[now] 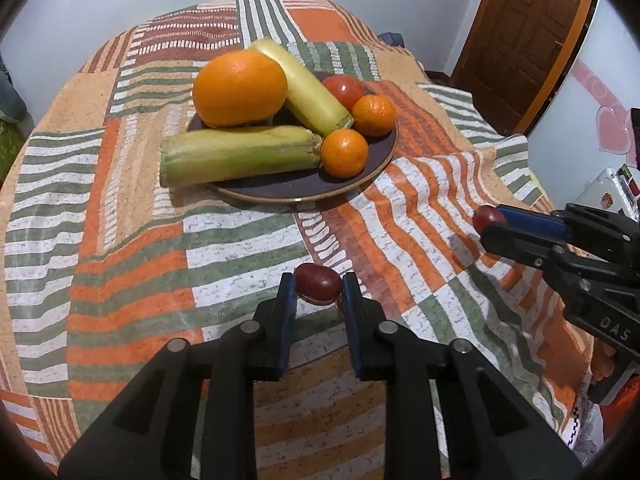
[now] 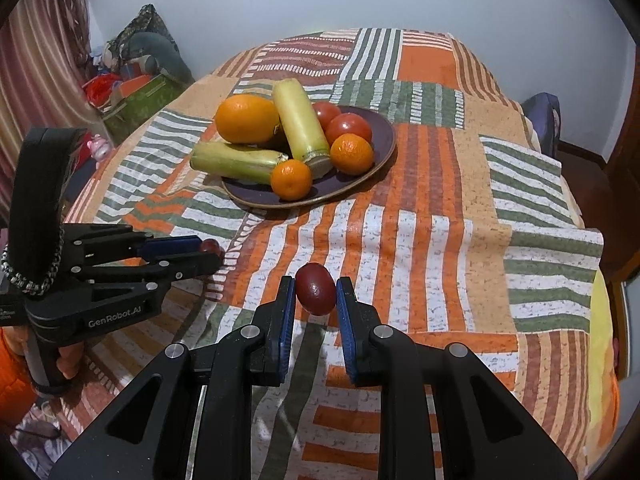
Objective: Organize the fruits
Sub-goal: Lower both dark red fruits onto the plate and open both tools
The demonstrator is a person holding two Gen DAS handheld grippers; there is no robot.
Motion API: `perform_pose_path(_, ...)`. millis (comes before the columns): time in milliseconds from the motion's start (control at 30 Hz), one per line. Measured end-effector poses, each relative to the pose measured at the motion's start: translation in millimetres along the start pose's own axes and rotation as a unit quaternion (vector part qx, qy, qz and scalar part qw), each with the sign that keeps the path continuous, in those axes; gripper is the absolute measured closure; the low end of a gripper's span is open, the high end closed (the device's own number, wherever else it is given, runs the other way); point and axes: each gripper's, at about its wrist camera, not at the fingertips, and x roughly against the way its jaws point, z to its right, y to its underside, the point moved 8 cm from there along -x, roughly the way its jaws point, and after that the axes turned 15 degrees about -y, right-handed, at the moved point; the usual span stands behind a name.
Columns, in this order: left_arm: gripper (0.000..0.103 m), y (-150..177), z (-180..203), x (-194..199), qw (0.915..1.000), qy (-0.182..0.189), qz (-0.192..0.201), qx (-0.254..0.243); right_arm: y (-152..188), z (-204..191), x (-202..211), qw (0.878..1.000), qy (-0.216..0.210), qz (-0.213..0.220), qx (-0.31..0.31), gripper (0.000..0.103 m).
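Observation:
A dark plate (image 1: 360,176) on the patterned cloth holds a large orange (image 1: 239,87), two pale green squashes (image 1: 240,155), tomatoes (image 1: 343,90) and two mandarins (image 1: 344,153). My left gripper (image 1: 319,286) is shut on a small dark red fruit (image 1: 318,280) close over the cloth, short of the plate. In the right wrist view my right gripper (image 2: 316,294) is shut on a second dark red fruit (image 2: 315,286), held a little above the cloth. Each view also shows the other gripper from the side: the right gripper (image 1: 490,222) and the left gripper (image 2: 210,252), each with its fruit at the tips.
The striped cloth (image 2: 420,240) covers the whole table and drapes over its edges. Boxes and bags (image 2: 136,88) are piled by the wall at the far left, next to a curtain. A wooden door (image 1: 528,32) stands at the far right. A hand in an orange sleeve (image 2: 16,364) holds the left gripper.

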Motion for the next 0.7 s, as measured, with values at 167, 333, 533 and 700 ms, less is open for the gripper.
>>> perform_pose_path(167,0.080,-16.1,-3.9,15.5,0.9997,0.004,0.022,0.006,-13.6,-0.4,4.0,1.000,0.003,0.013,0.008,0.084)
perform_pose_path(333,0.080,-39.1,-5.3,27.5,0.9988,0.008,0.046,0.013,-33.6,-0.8,6.1,0.999,0.008,0.030,0.019,0.084)
perform_pose_path(533,0.080,-65.6,-0.4,27.1,0.9978,0.013,0.063,0.016,-57.1,2.3,0.0,0.999,0.007,0.044,0.029,0.084)
perform_pose_path(700,0.080,-82.6,5.1,15.7,0.9977,0.014,0.065,0.015,-68.6,7.6,-15.3,0.999,0.005,0.041,0.030,0.084)
